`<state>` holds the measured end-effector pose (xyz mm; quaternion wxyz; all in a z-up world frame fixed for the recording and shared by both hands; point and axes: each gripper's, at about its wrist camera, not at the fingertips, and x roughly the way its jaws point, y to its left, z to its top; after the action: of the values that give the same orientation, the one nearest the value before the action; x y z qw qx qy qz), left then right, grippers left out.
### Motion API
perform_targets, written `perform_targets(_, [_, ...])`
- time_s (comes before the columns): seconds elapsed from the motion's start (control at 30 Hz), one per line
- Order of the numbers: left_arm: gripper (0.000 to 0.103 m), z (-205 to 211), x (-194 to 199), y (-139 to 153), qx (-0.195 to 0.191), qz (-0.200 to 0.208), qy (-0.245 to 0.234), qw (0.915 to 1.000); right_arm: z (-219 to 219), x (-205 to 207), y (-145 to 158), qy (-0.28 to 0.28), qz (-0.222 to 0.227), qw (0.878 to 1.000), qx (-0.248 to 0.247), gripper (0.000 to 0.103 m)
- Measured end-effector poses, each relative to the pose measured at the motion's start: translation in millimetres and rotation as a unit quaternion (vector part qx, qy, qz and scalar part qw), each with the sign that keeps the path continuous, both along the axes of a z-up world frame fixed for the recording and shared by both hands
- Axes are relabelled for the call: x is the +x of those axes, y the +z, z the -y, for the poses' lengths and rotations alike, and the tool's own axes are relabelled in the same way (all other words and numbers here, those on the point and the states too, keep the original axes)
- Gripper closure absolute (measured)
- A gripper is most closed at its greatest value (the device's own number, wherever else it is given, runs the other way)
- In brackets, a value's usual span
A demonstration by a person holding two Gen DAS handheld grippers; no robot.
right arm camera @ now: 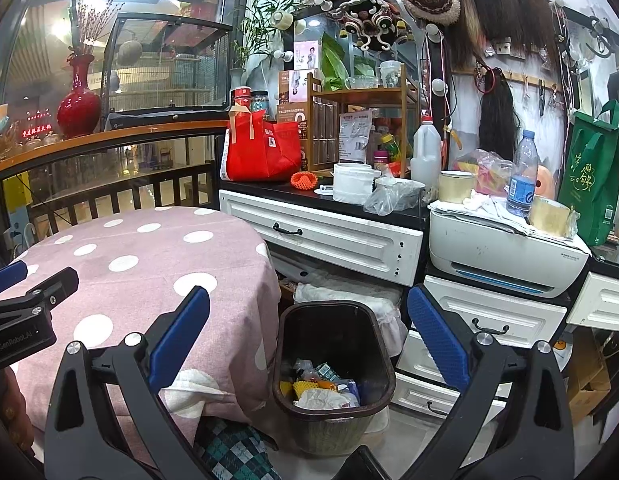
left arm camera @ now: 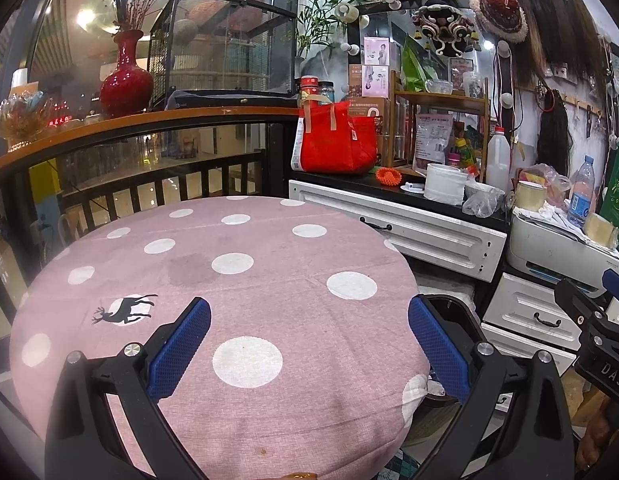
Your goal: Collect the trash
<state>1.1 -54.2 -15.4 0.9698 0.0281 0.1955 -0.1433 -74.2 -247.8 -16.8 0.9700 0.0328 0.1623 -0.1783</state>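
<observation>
Blue-padded right gripper (right arm camera: 308,338) spread wide, empty, hovering directly above dark trash bin (right arm camera: 383,364). Bin on floor beside table edge, long axis running away from camera; crumpled paper and wrappers (right arm camera: 325,390) at bottom. Left gripper (left arm camera: 309,350) also agape, empty, over pink polka-dot tablecloth (left arm camera: 237,300). No loose trash seen on cloth. Right gripper nearer bin.

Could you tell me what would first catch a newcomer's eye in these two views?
The round table under its pink polka-dot tablecloth fills the foreground, with the open left gripper above it. Just right of the table on the floor stands a dark trash bin already holding wrappers and crumpled paper, framed by the open right gripper. Behind, a red tote bag on the cluttered black countertop and a red vase on the railing ledge stand out.
</observation>
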Motion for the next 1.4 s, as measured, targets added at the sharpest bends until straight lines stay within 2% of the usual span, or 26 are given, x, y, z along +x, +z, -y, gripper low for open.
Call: perform_targets(1.4, [0.005, -0.3, 0.6, -0.7, 0.001, -0.002, -0.001, 1.0000, -2.9, 1.8, -3.0, 0.001, -0.003, 1.000, 0.002, 0.005])
